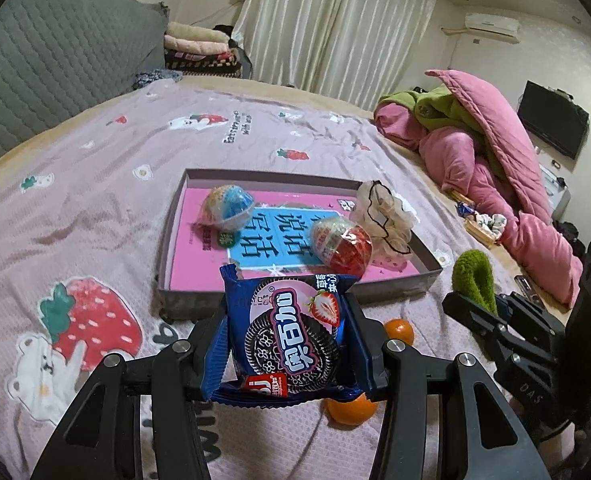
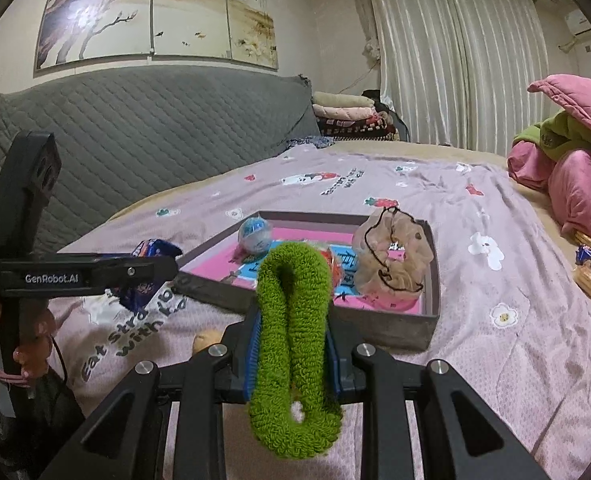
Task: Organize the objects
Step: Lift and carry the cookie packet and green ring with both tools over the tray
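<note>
Left wrist view: the left gripper [image 1: 291,336] is clamped on a blue biscuit packet [image 1: 289,332], held flat side up, just short of the tray [image 1: 183,300] at 12 o'clock, probably so it can drop in beside the two wrapped balls [image 1: 227,206] and the beige scrunchie [image 1: 383,216]. Two oranges [image 1: 351,410] lie on the bedspread [image 1: 95,200] at 5 o'clock.

Right wrist view: the right gripper [image 2: 293,344] pinches a green scrunchie [image 2: 293,344] folded narrow, pointing at the tray [image 2: 431,324] at 12 o'clock, seemingly also bound there.
</note>
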Tool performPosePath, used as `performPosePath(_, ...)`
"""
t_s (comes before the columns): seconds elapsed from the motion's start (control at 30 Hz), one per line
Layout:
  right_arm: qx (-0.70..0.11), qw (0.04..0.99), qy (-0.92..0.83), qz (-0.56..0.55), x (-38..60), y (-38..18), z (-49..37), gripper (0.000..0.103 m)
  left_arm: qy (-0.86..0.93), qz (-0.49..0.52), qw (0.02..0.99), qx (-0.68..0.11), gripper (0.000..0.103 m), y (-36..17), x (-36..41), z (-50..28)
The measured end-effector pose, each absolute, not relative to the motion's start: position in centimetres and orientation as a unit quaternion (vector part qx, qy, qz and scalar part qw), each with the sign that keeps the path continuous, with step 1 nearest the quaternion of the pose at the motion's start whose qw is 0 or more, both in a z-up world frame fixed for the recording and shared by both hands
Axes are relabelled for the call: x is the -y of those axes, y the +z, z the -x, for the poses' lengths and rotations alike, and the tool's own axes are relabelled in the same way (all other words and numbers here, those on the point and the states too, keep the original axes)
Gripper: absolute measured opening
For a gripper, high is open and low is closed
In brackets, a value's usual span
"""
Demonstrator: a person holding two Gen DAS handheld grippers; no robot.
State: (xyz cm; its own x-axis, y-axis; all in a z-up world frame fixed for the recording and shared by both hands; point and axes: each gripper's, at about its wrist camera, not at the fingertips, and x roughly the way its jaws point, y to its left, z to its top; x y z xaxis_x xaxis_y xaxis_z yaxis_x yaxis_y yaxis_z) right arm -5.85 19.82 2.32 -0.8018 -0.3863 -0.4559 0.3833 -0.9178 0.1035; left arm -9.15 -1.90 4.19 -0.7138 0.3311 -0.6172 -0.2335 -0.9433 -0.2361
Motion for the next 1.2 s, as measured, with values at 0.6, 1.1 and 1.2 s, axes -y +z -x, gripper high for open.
performPosePath(0.6,0.002,0.171,-0.959,-0.226,-19.9,3.0,8.9,0.028,0.923,0.336,0.159,0.100,0.053,6.8,5.1,13.5)
performPosePath(1.1,0.006,0.162,-0.966,-0.201,-20.1,5.1,11.4,0.028,0.926,0.326,0.162,0.102,0.053,7.5,4.8,16.6)
performPosePath(1.2,0.004,0.160,-0.968,-0.196,-20.2,5.5,11.9,0.028,0.927,0.324,0.162,0.099,0.053,7.5,4.5,17.1)
